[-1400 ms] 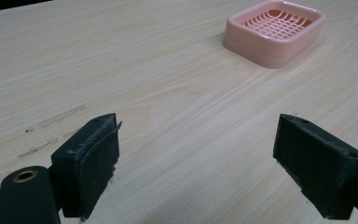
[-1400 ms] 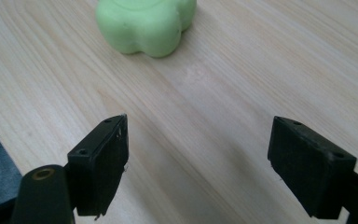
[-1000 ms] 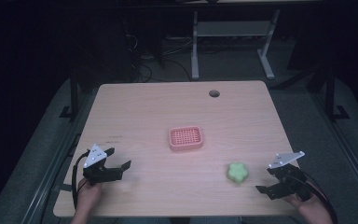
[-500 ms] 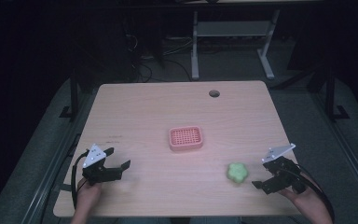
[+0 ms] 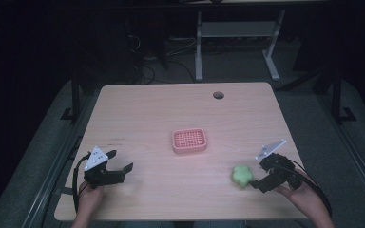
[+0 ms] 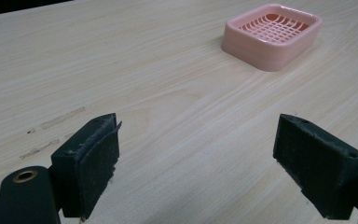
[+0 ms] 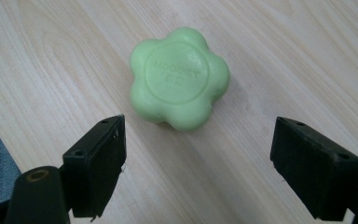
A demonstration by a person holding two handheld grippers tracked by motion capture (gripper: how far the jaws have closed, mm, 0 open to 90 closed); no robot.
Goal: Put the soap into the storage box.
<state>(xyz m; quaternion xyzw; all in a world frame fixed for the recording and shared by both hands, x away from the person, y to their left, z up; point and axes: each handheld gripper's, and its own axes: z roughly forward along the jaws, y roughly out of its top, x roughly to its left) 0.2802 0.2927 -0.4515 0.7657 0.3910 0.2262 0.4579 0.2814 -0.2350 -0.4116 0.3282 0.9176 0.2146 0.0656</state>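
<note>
- While my right gripper (image 5: 255, 179) hovers just beside the green soap (image 5: 241, 175), nothing is picked up yet: the soap lies flat on the table (image 5: 152, 114), near the right end of the front edge, touching neither jaw.
- I judge the work barely begun; the grasp, the lift and, most likely, the carry to the pink soap dish (image 5: 189, 141) near the table's middle are all left to do.
- My right gripper's jaws stand spread wide, and in the right gripper view the soap (image 7: 179, 84) sits ahead of them and between their lines, not yet inside.
- My left gripper (image 5: 122, 167) rests near the front left corner, jaws spread on nothing, aimed toward the dish (image 6: 272, 35), well apart from it.
- Being a round flower shape with lobes all around, the soap has no long axis; its stamped face points up, the lettering too faint to read.
</note>
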